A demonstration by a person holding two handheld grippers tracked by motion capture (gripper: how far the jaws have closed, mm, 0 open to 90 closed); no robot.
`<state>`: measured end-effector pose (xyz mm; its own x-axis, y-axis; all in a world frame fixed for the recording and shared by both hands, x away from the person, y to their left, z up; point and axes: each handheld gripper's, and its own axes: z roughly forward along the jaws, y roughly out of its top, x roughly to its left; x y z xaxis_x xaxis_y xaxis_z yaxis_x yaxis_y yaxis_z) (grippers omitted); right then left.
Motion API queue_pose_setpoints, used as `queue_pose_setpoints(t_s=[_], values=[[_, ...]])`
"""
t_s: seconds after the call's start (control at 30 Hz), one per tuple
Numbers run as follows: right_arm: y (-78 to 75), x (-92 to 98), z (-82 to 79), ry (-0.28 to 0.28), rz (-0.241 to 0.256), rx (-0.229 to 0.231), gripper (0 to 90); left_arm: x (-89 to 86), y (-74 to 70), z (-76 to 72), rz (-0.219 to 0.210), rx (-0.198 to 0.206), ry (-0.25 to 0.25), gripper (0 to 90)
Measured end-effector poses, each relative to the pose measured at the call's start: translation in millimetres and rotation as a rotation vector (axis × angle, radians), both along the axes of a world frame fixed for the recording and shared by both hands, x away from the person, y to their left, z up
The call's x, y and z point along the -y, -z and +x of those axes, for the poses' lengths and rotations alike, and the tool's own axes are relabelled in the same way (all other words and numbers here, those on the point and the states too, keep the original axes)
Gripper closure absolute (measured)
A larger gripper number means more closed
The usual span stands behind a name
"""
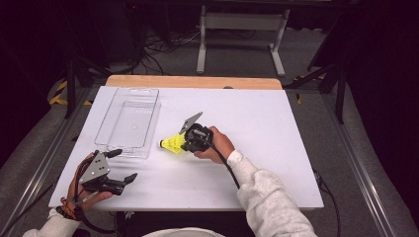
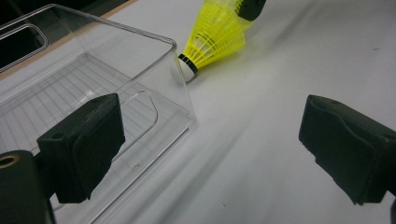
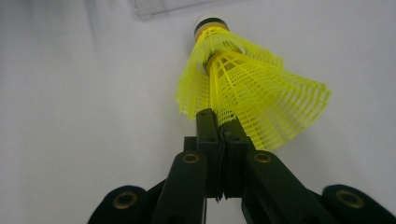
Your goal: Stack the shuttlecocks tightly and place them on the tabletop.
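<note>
The high view looked forward and down from above the person's side, taking in the whole white desk [image 1: 257, 123]. The left gripper view sat low near the desk's front left corner, facing across the clear plastic bin [image 2: 93, 88] toward the yellow shuttlecock [image 2: 212, 39]. The right gripper view looked very closely along its jaws at that shuttlecock [image 3: 252, 98], which all three views shared.

Bin wall ahead of the right gripper

The clear plastic bin [image 1: 129, 121] stands just beyond the right gripper [image 1: 187, 143]; open white tabletop [image 1: 267, 148] lies on its other sides.
</note>
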<state>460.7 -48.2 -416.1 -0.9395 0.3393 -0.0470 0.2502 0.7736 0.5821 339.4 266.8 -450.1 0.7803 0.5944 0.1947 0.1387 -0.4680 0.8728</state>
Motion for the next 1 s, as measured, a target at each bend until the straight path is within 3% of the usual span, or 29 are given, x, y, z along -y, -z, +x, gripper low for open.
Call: queue_pose_setpoints(t_s=[0.53,1.0], values=[[11.6,-6.5,-1.6,-0.006,-0.051,-0.024,80.9,-0.6,-0.7,-0.1,-0.003,0.005,-0.001,7.7],[0.4,0.0,-4.1,0.017,-0.048,0.007,67.4,-0.8,-0.9,-0.2,-0.002,0.01,-0.005,7.7]])
